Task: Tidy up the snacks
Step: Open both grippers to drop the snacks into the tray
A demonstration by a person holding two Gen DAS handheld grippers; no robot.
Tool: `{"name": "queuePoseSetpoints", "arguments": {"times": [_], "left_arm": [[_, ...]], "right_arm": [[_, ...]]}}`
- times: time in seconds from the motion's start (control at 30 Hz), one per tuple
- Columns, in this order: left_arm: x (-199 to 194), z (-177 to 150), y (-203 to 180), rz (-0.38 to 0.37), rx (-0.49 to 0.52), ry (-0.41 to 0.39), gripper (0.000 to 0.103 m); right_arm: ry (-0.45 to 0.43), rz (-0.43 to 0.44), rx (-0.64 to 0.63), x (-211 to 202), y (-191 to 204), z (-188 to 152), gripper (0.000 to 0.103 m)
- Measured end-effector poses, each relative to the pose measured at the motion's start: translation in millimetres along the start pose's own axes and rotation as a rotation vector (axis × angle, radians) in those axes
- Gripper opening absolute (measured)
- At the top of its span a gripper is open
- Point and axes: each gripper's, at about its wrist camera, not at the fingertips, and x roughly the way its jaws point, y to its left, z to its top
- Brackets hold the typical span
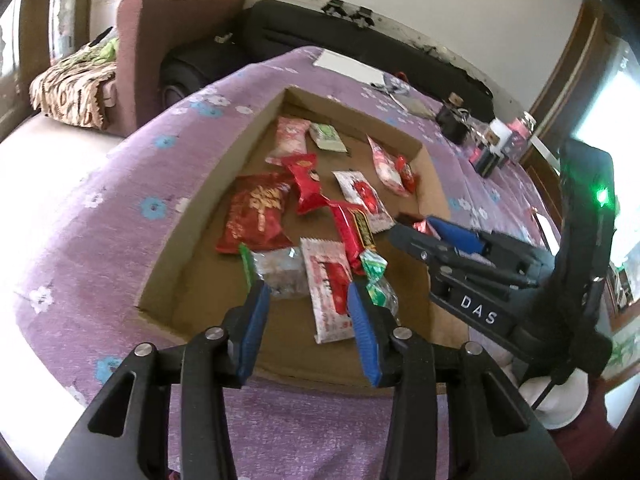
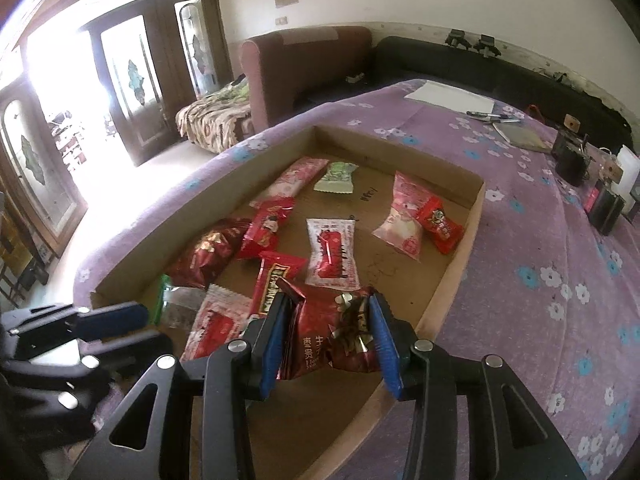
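Two hand-held grippers work over a shallow cardboard tray (image 2: 460, 248) of snack packets on a desk covered in purple floral cloth (image 2: 540, 280). The right gripper (image 2: 330, 340) has its blue fingers (image 2: 272, 344) partly spread either side of a dark red foil packet (image 2: 320, 332) at the tray's near edge; whether they press on it cannot be told. The left gripper (image 1: 308, 312) hangs with fingers (image 1: 256, 320) parted above a white-and-red packet (image 1: 330, 292), not touching it. More red, pink and green packets lie scattered across the tray floor.
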Motion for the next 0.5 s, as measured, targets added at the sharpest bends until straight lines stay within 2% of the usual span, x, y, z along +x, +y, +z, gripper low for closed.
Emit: {"name": "queuePoseSetpoints", "arguments": {"times": [0.07,0.2,0.37,0.5], "left_arm": [[-5.0,1.0,0.6,0.007,-0.010,-0.021,0.056],[-12.9,2.6,-2.0,0.027,-0.004,-0.058,0.057],[-16.2,2.8,-5.7,0.053,0.008,-0.076,0.057],[-18.7,1.5,-12.2,0.118,0.034,-0.103,0.057]], "right_arm": [[0.001,0.004,0.006,0.9,-0.8,-0.7,0.042],[-0.011,0.021,0.019,-4.2,-1.2,-1.1,0.057],[-0.067,0.032,0.023,-26.6,-0.6,0.0,0.059],[-0.111,0.040,0.055,-46.2,-7.4,-3.0,0.063]]}}
